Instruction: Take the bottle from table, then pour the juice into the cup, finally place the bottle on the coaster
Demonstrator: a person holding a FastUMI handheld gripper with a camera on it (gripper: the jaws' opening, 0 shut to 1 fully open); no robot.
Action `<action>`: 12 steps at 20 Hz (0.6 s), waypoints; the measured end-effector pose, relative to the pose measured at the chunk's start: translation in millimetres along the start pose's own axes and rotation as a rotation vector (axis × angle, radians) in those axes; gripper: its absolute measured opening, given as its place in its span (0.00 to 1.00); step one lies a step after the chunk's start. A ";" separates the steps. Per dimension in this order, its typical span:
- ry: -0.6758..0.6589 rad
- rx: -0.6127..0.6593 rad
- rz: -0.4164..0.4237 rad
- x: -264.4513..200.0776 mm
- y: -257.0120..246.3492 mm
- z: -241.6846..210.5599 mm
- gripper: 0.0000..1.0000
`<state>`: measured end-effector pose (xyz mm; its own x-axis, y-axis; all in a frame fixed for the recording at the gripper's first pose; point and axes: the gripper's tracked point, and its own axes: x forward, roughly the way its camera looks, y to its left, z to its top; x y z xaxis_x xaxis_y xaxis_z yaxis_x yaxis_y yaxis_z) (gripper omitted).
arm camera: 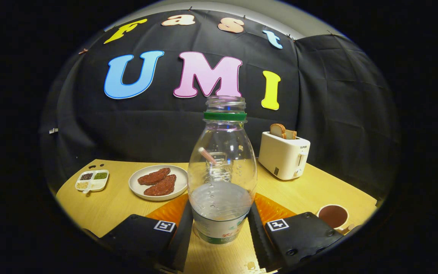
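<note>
One bottle (222, 175), one cup (333, 216), one toaster (284, 154), one plate (158, 182) with two patties (159, 181), one small divided dish (92, 180).

A white plate (158, 182) carrying two reddish-brown patties (157, 181) sits on the wooden table (101, 207), beyond the jaws and to their left. Farther left, a small white divided dish (92, 180) holds dark, green and pale seasonings in separate compartments. Beyond the jaws to the right, a cream-coloured toaster (284, 155) stands near the table's back edge, with slices of browned bread (282, 131) rising from its slots.
</note>
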<state>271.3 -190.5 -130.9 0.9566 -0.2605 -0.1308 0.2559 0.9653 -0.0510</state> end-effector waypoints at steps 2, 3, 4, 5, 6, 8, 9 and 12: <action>0.008 -0.005 0.008 14.3 0.1 -8.6 0.72; 0.014 -0.012 0.016 21.3 1.6 -13.9 0.72; 0.018 -0.023 0.026 25.8 2.7 -18.4 0.72; 0.027 -0.033 0.036 29.7 5.3 -23.2 0.72; 0.011 -0.038 0.040 29.5 5.8 -20.1 0.72; 0.011 -0.029 0.043 37.4 7.0 -20.9 0.71; 0.015 -0.024 0.043 35.8 6.8 -21.6 0.72; 0.012 -0.041 0.035 34.2 6.2 -20.1 0.72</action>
<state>302.8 -193.7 -155.5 0.9630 -0.2273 -0.1451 0.2164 0.9724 -0.0868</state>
